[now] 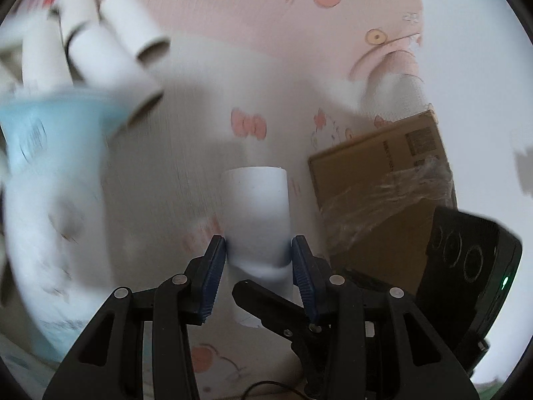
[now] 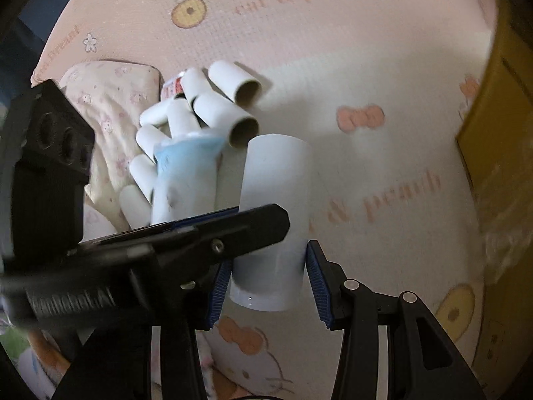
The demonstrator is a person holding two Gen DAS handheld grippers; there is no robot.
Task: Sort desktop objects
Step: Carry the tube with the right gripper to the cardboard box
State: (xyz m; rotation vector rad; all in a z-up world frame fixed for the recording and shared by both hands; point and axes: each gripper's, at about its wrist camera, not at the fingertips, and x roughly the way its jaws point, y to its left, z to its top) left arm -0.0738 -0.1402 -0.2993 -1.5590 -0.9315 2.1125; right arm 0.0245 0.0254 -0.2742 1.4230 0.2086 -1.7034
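White tube (image 1: 255, 213): clamped at once by both grippers, held upright-ish above the pink printed mat (image 1: 233, 6); seen too in the right wrist view (image 2: 274, 220).
Pink mat: largest thing in view, cat and peach prints, spread under everything.
Cardboard box (image 1: 379, 196): brown, partly wrapped in clear film, lying on the mat right of the tube in the left wrist view.
Blue-and-white pack (image 2: 185, 180): soft, blurred, lying against the heap of tubes.
Heap of tubes (image 2: 213, 106): white cardboard cores with brown insides, piled together on the mat beyond the held tube.
Left gripper (image 1: 259, 253): blue pads pressed on both sides of the tube's lower part.
Right gripper (image 2: 266, 283): blue pads against the tube's lower end, one each side; the left gripper's black finger crosses in front.
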